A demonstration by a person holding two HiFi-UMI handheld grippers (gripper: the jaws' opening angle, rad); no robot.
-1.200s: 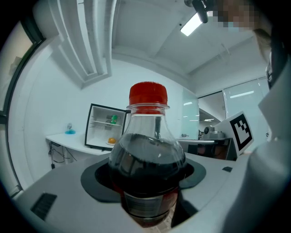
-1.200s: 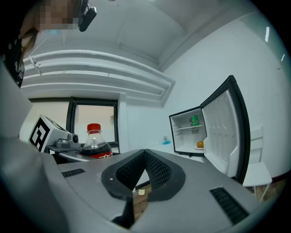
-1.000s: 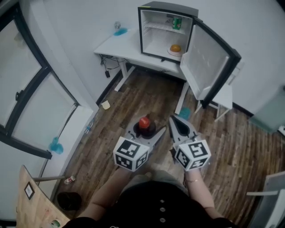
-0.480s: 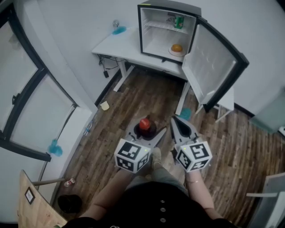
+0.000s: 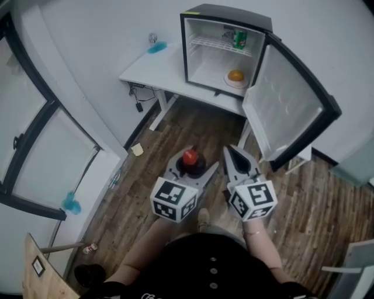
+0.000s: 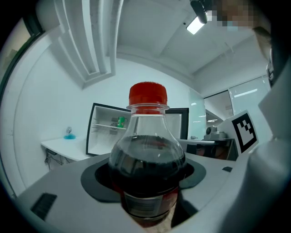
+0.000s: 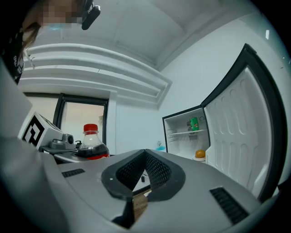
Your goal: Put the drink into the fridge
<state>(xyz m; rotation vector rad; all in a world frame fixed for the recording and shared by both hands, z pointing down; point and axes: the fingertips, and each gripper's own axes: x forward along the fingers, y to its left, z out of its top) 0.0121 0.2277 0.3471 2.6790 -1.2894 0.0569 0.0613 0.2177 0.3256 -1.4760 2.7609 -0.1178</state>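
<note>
Bottle (image 6: 148, 168): dark drink, red cap (image 6: 148, 94), upright, clamped round its body by the jaws of the left tool (image 5: 191, 170), carried above the wood floor (image 5: 193, 131) and well short of the fridge (image 5: 231, 13). The left tool view alone shows the liquid level below the neck and the label band. The head view alone shows the floor, the white surface (image 5: 149, 73) that carries the fridge, and the person's forearms. Right tool (image 7: 144, 153): jaws together, nothing between them; its view gives the bottle from the side and the moulded inner face of the door (image 7: 236, 136), which stands wide open. Fridge contents: green can (image 5: 239, 39) on the upper shelf; orange (image 5: 236, 75) on a plate (image 5: 228, 82) on the bottom. Small blue item (image 5: 156, 47) on the surface, left of the fridge.
</note>
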